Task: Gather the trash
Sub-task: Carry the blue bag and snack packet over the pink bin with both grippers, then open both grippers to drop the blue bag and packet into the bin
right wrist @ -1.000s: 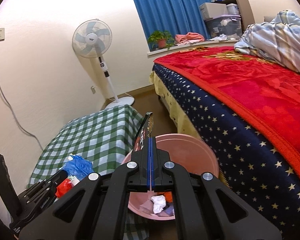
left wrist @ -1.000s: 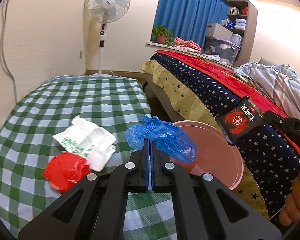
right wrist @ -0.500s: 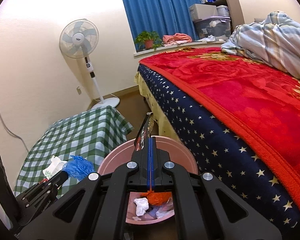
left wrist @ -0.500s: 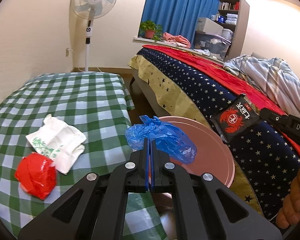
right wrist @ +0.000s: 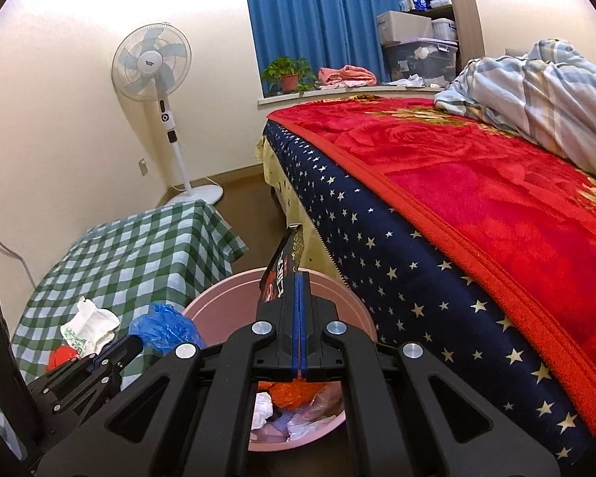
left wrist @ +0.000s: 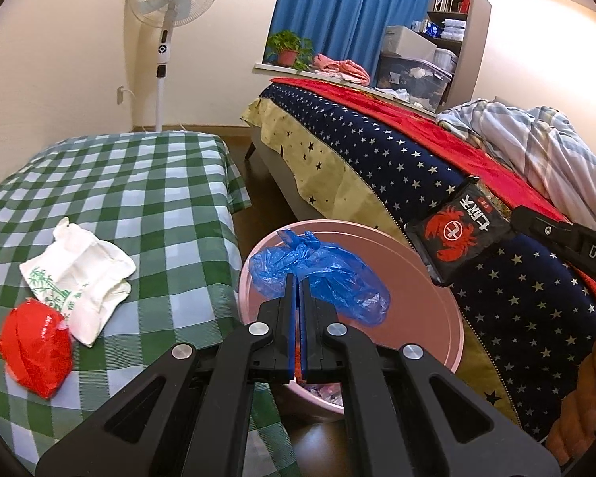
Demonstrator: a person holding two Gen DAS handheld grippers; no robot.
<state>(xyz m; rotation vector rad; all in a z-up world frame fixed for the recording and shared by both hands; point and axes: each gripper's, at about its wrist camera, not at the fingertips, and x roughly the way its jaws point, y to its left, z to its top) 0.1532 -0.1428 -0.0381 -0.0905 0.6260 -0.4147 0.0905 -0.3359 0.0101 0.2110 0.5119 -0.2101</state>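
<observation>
Left gripper [left wrist: 297,282] is pinching a blue plastic bag [left wrist: 322,278] over the pink bin [left wrist: 453,318]; right gripper [right wrist: 299,278] is clamping a black snack packet [right wrist: 281,268] above it.

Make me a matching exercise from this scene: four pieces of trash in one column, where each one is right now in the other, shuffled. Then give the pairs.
Things:
1. blue bag
2. black packet
3. white bag
4. red wrapper

Places:
A. lying on the checked cloth, next to the red wrapper
B. pinched in the right gripper
C. at the near edge of the checked cloth, touching the white bag
D. pinched in the left gripper, over the pink bin

Pairs: 1-D, 2-B, 3-A, 4-C
</observation>
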